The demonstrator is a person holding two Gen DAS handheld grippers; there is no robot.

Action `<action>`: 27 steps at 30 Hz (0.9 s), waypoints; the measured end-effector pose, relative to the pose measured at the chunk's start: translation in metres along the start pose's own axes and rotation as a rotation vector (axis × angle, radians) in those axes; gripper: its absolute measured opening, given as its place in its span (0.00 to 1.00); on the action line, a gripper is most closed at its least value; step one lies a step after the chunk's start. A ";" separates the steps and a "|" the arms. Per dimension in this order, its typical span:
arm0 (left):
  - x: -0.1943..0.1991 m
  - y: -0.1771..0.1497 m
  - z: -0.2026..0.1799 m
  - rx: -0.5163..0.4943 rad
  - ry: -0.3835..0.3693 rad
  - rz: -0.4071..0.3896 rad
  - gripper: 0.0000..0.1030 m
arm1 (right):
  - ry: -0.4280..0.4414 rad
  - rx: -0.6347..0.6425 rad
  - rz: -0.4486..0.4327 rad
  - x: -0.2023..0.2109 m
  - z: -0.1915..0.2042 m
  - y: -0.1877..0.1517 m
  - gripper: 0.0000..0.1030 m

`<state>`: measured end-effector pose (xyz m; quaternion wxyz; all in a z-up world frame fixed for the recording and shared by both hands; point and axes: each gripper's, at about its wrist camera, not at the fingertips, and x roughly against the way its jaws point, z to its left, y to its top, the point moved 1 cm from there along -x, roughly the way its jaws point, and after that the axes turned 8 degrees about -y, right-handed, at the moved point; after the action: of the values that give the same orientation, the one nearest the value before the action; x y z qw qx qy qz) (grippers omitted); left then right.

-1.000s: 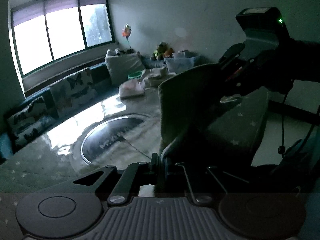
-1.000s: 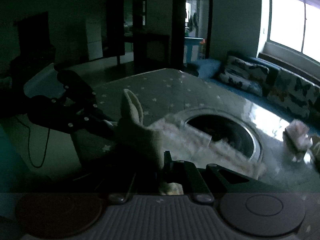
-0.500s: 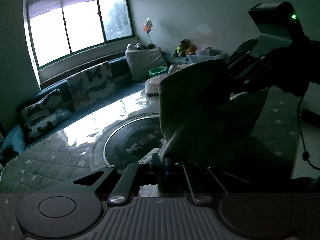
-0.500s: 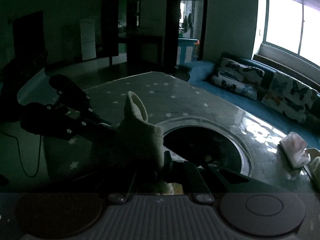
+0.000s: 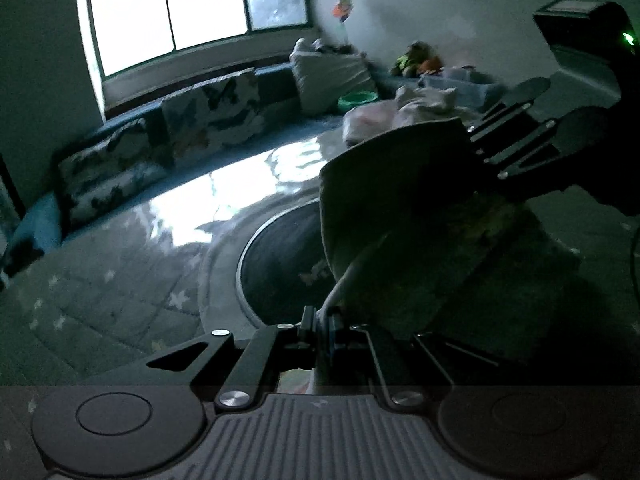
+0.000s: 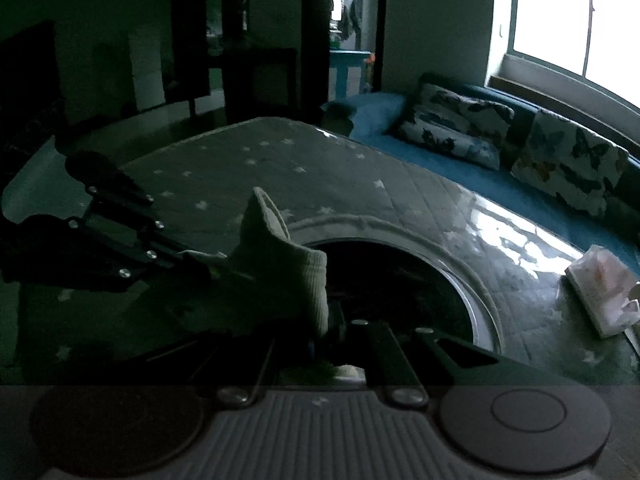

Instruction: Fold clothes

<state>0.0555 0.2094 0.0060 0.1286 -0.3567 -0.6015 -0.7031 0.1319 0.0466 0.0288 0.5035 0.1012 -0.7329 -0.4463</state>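
Both claws are raised above the star-patterned quilted surface [image 6: 248, 160], each clenched on one end of the same garment.

Left claw [image 5: 320, 326]: the jaws are pressed together on a pale edge of the garment [image 5: 384, 200]. The cloth rises from the jaws and stands as a tall sheet spanning toward the right claw [image 5: 476, 148], which enters from the upper right with its linkage pointing down and to the left.

Right claw [image 6: 326, 330]: the jaws are closed on a ribbed hem of the garment [image 6: 288, 264]. The cloth runs left to the left claw [image 6: 192, 258], which reaches in from the left edge, roughly level.

The garment hangs in the air between the two claws, above the round dark insert [image 6: 404, 288] set in the surface.

Left wrist view only: a window [image 5: 192, 8], butterfly-print cushions [image 5: 212, 116], a green bowl [image 5: 358, 98] and a heap of pale laundry [image 5: 400, 114] at the far end of the surface.

Right wrist view only: a dark doorway [image 6: 352, 40], a blue sofa [image 6: 376, 120] and a folded pale item [image 6: 600, 288] lying on the surface at right.
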 end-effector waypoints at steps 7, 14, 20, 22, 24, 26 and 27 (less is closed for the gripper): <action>-0.025 -0.005 0.016 0.065 0.034 0.047 0.07 | -0.032 -0.071 0.027 -0.042 -0.007 -0.010 0.06; -0.035 -0.001 0.022 0.107 0.051 0.059 0.10 | -0.073 -0.159 0.044 -0.065 -0.014 -0.022 0.14; -0.041 0.004 0.031 0.133 0.066 0.074 0.23 | -0.111 -0.198 0.043 -0.066 -0.018 -0.028 0.22; -0.041 0.005 0.034 0.136 0.065 0.075 0.25 | -0.122 -0.208 0.043 -0.066 -0.019 -0.030 0.23; -0.041 0.006 0.036 0.133 0.073 0.080 0.29 | -0.130 -0.216 0.045 -0.067 -0.020 -0.032 0.24; -0.042 0.007 0.037 0.129 0.081 0.082 0.30 | -0.137 -0.220 0.050 -0.068 -0.022 -0.031 0.26; -0.042 0.007 0.037 0.128 0.085 0.081 0.32 | -0.141 -0.223 0.053 -0.069 -0.023 -0.031 0.26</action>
<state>0.1028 0.2321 -0.0152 0.2047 -0.3416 -0.6242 -0.6721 0.1740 0.0568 -0.0371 0.4705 -0.0066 -0.7147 -0.5174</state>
